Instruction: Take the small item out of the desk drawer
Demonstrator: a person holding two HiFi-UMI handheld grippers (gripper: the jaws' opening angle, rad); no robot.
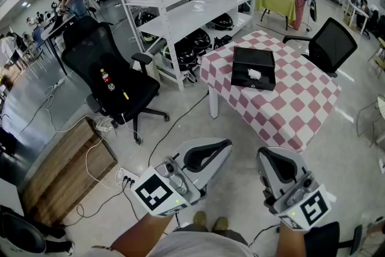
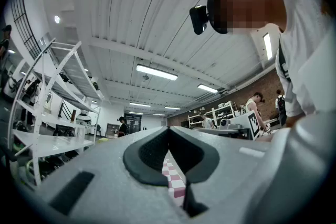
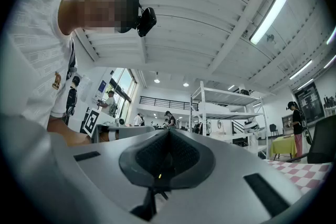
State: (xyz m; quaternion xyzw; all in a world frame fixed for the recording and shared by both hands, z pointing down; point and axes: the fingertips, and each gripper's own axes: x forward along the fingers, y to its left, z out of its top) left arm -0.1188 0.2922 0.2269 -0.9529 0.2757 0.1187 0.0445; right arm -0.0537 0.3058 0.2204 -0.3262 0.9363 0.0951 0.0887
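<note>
Grey workshop floor surrounds a checkered-cloth table (image 1: 301,106), well ahead of the person. On it, toward its left corner, sits a black drawer (image 1: 253,57) with a small white item (image 1: 254,74) lying inside. Left gripper (image 1: 219,150) and right gripper (image 1: 271,159) hang low over the floor, each with jaws pressed together and nothing between them.

Bright, even ceiling-strip light (image 2: 156,72); heavy fisheye warp w/ dark corners.

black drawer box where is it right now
Head view, right of centre: the black drawer box sits on the checkered table, toward the white shelving rack, with a small white item inside.
</note>
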